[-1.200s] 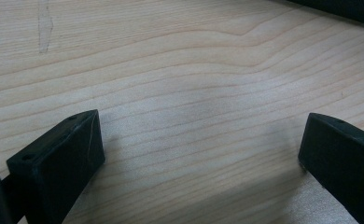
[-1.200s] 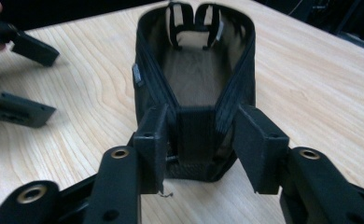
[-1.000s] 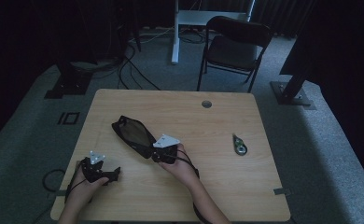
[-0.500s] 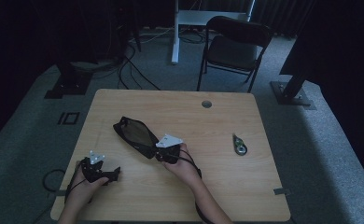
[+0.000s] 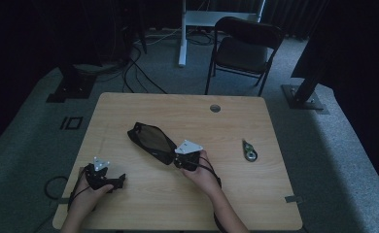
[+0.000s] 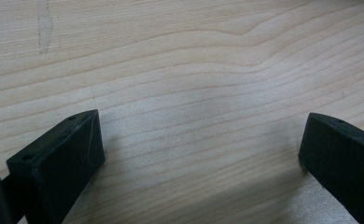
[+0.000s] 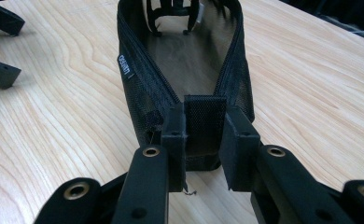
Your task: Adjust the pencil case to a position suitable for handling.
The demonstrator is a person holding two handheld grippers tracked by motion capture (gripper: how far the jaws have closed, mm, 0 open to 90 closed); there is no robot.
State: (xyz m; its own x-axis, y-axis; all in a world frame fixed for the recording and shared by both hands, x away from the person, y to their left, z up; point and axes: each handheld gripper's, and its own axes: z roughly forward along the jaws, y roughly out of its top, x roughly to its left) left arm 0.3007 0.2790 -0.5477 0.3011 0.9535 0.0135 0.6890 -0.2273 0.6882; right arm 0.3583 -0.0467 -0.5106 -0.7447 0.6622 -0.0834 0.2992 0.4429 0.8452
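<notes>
A black mesh zip pouch (image 5: 150, 140) lies open on the wooden table (image 5: 236, 194), left of centre. My right gripper (image 5: 174, 160) is at the pouch's near end, shut on its fabric end tab (image 7: 204, 122). In the right gripper view the pouch (image 7: 189, 70) stretches away from the jaws, unzipped, with its dark inside showing. My left gripper (image 5: 120, 180) rests at the table's front left, apart from the pouch. It stands open (image 6: 201, 149) over bare wood with nothing between its fingers. It also appears, open, at the far left of the right gripper view (image 7: 3, 46).
A small green and white tape dispenser (image 5: 249, 150) lies to the right of the right hand. A round cable hole (image 5: 215, 108) sits near the table's far edge. A folding chair (image 5: 243, 48) stands beyond the table.
My right gripper has shifted slightly to the right, drawing the pouch's near end with it. The left gripper has stayed put.
</notes>
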